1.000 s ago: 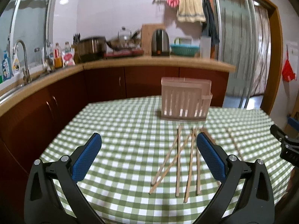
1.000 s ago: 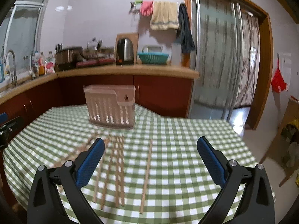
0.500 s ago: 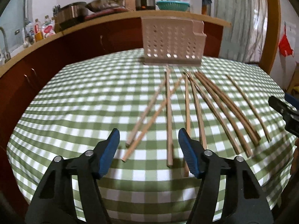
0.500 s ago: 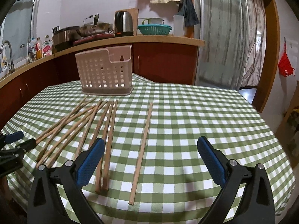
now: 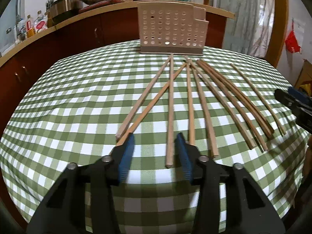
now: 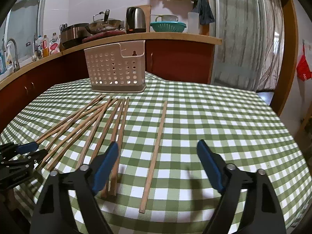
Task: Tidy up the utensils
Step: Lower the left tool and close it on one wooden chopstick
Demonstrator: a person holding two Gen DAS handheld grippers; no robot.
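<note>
Left gripper low over table, jaws narrowed but not closed, blue pads either side of near end of one wooden chopstick. Gap visible both sides of stick; no contact seen, nothing held. Left pad touching or overlapping tip of a crossing chopstick; cannot tell which.

Right gripper spread wide, empty, straddling near part of lone chopstick lying apart from the rest. Left pad just over ends of neighbouring pair; contact unclear.

Outward: remaining chopsticks fanned on green-check tablecloth, far tips converging toward perforated beige utensil caddy. Two leftmost crossed, others roughly parallel, rightmost one set apart. Roughly ten counted from left wrist view, exact number uncertain with overlaps.

Caddy upright at far edge of table, just beyond stick tips, not touching them as far as visible. Nothing seen poking above rim in either view; interior mostly hidden behind wall, holes showing light through.

Progress, judged: barely started. No chopstick in caddy, none lifted. Current step looked like first grasps, left closer to closing than right. Left to do: close on stick, lift, carry to caddy, drop in upright, repeat for whole fan. Risk: thin sticks flat on cloth, neighbours close, easy to pinch two or roll one away.
</note>
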